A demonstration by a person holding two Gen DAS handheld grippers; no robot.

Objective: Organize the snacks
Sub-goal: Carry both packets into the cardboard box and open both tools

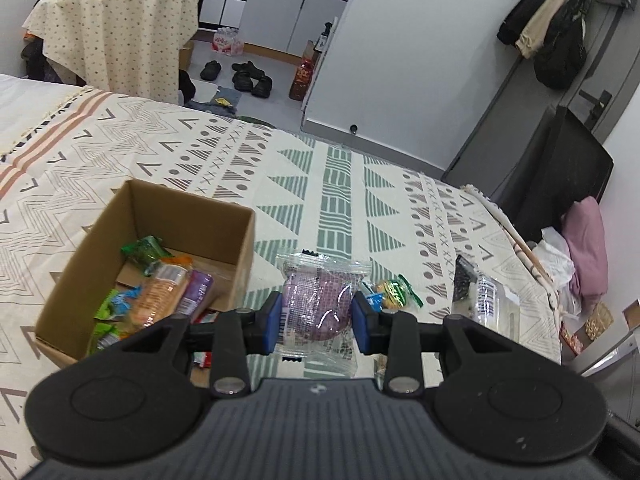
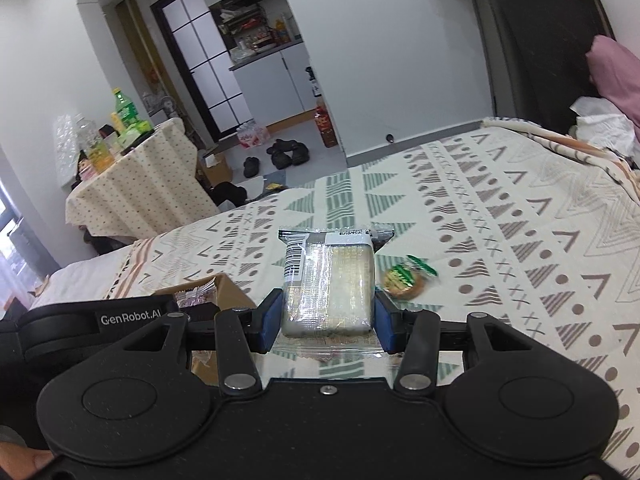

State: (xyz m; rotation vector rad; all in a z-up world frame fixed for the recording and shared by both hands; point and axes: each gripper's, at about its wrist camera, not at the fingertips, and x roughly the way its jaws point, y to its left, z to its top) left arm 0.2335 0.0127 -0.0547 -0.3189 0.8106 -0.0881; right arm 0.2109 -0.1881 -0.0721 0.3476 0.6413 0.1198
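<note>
Bedroom w/ a bed (image 1: 360,184) under a patterned cover of grey, green and pink shapes; beyond it a floor w/ dark shoes (image 1: 248,76) and a small desk (image 1: 116,20) draped in dotted cloth, bottles on top.

Left gripper (image 1: 314,320) holds a purple round snack in a clear wrapper (image 1: 316,300); its blue fingers (image 1: 269,322) press on both sides of the pack, so they're closed partway, to about the pack's width. Pack hangs above the cover, just right of a cardboard box (image 1: 100,248). Box sits on the bed, open top, w/ several snacks inside: a green packet (image 1: 144,250), an orange-toned pack (image 1: 160,292), a purple one (image 1: 198,290), plus more green wrappers near the front wall.

Right gripper (image 2: 326,320) holds a pale block-shaped snack in clear wrap (image 2: 330,284), barcode label at its top left. Blue fingers (image 2: 267,318) clamp it left and right, again closed only to the pack's width. Pack is lifted over the cover, right of the box corner.

Loose on the bed: a small round cookie in green wrapper (image 2: 404,278), just right of the pale pack in the right wrist view, apart from both grippers. Left wrist view shows the same cookie beside the purple pack.
</note>
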